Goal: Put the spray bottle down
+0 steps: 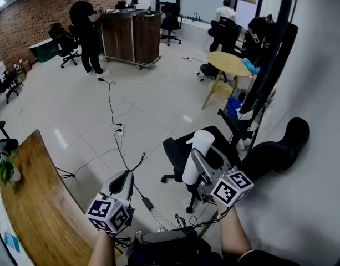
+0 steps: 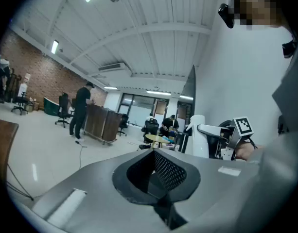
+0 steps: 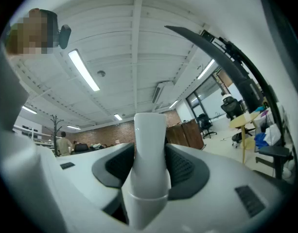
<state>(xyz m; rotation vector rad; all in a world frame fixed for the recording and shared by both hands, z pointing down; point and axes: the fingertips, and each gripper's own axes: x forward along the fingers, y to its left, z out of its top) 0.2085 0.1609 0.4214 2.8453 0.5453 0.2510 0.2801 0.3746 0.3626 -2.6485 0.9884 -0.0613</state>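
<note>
White spray bottle (image 1: 202,140) in right gripper (image 1: 197,162)

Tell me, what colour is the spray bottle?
White. The spray bottle is plain, with no pattern, and shows best in the right gripper view.

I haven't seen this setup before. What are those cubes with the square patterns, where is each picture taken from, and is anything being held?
A person holds a gripper in each hand; the patterned cubes are part of them. One picture comes from a head camera looking down over an office floor; the other two ride on the grippers. The right gripper has its fingers closed on a white spray bottle, held in the air near a black office chair. The left gripper is empty, fingers together. A wooden desk is at the left.
</note>
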